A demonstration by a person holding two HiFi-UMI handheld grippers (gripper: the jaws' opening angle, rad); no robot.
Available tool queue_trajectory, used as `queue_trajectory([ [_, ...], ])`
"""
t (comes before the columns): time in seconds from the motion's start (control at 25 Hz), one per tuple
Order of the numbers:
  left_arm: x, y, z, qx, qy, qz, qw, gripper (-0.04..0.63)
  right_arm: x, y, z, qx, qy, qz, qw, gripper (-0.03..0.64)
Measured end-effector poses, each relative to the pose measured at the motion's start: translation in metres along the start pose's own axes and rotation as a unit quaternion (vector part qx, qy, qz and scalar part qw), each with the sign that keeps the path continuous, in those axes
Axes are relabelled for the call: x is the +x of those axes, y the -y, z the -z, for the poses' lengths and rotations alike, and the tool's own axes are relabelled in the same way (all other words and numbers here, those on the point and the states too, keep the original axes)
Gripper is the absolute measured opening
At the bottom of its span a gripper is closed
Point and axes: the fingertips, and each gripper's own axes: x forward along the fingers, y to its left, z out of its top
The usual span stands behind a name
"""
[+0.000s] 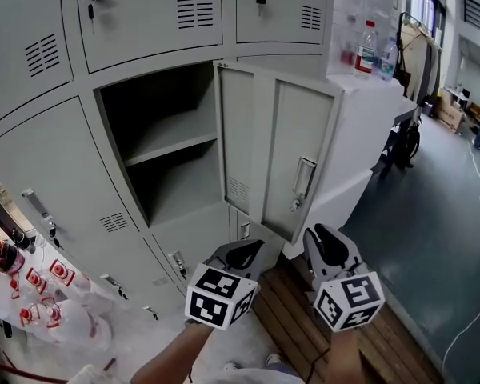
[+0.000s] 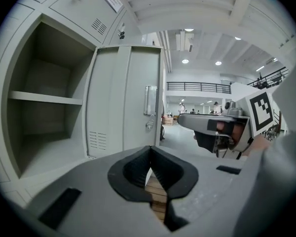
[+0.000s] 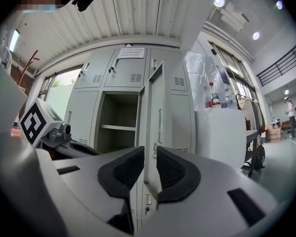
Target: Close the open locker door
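Head view: the locker door point(image 1: 284, 154) stands open, hinged at the right edge of its compartment point(image 1: 164, 126) and swung out toward me, roughly square to the locker front. The door face turned to me carries a latch fitting point(image 1: 302, 178) near the free edge and a small vent grille low down by the hinge side. The compartment is divided by one shelf point(image 1: 172, 142). The lockers around it have their doors shut.

I hold both tools on the near side of the door, low in the frame and clear of it. The left tool point(image 1: 244, 254) sits just below the door's bottom edge. The right tool point(image 1: 330, 246) sits beside it to the right, under the door's free corner. Neither tool touches the door or the latch fitting. Under the tools lies a slatted wooden platform point(image 1: 304, 334).

Left gripper view: the left tool is clenched, pad tips meeting, with nothing between them. Beyond the tips I see the door and the open compartment to its left.

Right gripper view: the right tool is released, with a narrow gap between its pads and nothing gripped. The door's free edge shows through that gap, farther off, and no pad contacts it.

To the right of the lockers stands a white cabinet point(image 1: 368, 142) with bottles point(image 1: 368, 48) on top.
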Motion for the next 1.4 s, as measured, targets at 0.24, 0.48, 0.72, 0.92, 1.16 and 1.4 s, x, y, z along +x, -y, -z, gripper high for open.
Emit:
queue_trajectory([
  [0.24, 0.008, -0.013, -0.012, 0.006, 0.010, -0.037, 0.9993, 0.008, 0.014, 0.016, -0.011, 0.000, 0.019, -0.035, 0.999, 0.063],
  [0.48, 0.027, -0.011, -0.034, 0.008, 0.026, -0.066, 0.9974, 0.008, 0.027, 0.033, -0.019, 0.012, 0.033, -0.091, 0.995, 0.081],
  [0.72, 0.045, -0.007, -0.036, 0.007, 0.022, -0.088, 0.9959, 0.008, 0.039, 0.042, -0.022, 0.022, 0.039, -0.149, 0.988, 0.098],
  [0.92, 0.048, -0.015, -0.035, 0.002, 0.021, -0.115, 0.9931, 0.008, 0.046, 0.039, -0.027, 0.036, 0.052, -0.215, 0.975, 0.117],
  [1.16, 0.046, -0.027, -0.030, -0.008, 0.016, -0.143, 0.9895, 0.008, 0.050, 0.031, -0.030, 0.024, 0.059, -0.255, 0.965, 0.120],
  [1.4, 0.044, -0.030, -0.027, -0.015, 0.015, -0.159, 0.9871, 0.008, 0.048, 0.025, -0.033, 0.026, 0.063, -0.283, 0.957, 0.118],
])
